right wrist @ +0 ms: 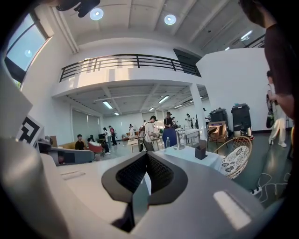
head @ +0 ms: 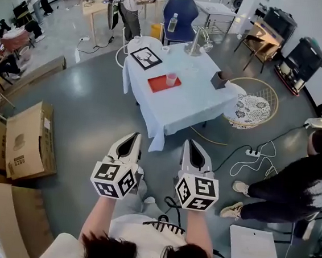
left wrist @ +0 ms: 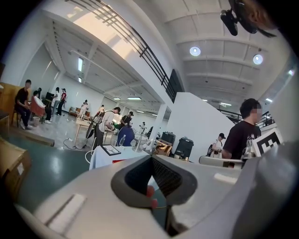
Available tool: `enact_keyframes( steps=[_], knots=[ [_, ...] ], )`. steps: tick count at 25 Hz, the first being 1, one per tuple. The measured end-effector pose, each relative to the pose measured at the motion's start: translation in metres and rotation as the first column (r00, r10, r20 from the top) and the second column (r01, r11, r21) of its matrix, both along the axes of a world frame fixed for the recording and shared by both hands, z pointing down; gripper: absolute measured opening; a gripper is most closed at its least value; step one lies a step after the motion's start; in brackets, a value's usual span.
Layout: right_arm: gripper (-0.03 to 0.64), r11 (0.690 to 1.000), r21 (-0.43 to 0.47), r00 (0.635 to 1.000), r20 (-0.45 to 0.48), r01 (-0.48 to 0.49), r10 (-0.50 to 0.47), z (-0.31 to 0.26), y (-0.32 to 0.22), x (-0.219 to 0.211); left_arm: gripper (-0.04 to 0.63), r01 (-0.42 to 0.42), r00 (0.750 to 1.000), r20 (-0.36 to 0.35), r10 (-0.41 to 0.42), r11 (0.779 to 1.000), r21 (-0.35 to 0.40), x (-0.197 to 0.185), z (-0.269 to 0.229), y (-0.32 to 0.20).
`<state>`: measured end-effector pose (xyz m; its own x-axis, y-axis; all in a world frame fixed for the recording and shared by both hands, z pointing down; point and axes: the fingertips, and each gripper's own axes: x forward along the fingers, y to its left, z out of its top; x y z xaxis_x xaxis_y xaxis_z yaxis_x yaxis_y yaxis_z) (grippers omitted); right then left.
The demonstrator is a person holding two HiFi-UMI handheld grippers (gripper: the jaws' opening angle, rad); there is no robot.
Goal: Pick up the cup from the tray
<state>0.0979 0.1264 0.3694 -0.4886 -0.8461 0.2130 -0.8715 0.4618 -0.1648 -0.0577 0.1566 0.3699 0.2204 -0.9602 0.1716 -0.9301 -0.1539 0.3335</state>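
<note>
Cup (head: 171,79): likely light, thin plastic, crushable; upright on tray (head: 157,85).
Hold: mid-wall, gentle squeeze.
Fingers (head: 117,149): both pairs closed, empty.

- A table (head: 181,107) with a pale blue cloth stands in the upper middle of the frame.
- A red tray (head: 158,85) lies on it, with a pink cup (head: 171,79) at the tray's right end.
- The left gripper (head: 134,135) and right gripper (head: 188,141) sit side by side at lower centre, well short of the table.
- Cardboard boxes (head: 25,140) lie at the left edge.
</note>
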Motion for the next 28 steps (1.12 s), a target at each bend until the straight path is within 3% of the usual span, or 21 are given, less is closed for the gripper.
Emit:
enact_keyframes(
  steps=[7, 14, 28],
  knots=[
    [0.026, 0.999, -0.009, 0.998, 0.034, 0.047, -0.047, 0.002, -0.030, -0.012, 0.000, 0.008, 1.000, 0.008, -0.008, 1.000, 0.001, -0.006, 0.006, -0.032],
    [0.026, 0.998, -0.027, 0.998, -0.017, 0.060, -0.060, 0.017, -0.071, -0.025, 0.000, -0.023, 1.000, 0.001, 0.023, 1.000, -0.005, -0.010, 0.014, -0.075],
    [0.026, 0.997, -0.071, 0.999, -0.005, -0.044, 0.044, 0.023, -0.161, -0.042, 0.000, -0.105, 0.994, 0.008, 0.105, 0.994, -0.037, -0.031, 0.017, -0.175]
  ],
)
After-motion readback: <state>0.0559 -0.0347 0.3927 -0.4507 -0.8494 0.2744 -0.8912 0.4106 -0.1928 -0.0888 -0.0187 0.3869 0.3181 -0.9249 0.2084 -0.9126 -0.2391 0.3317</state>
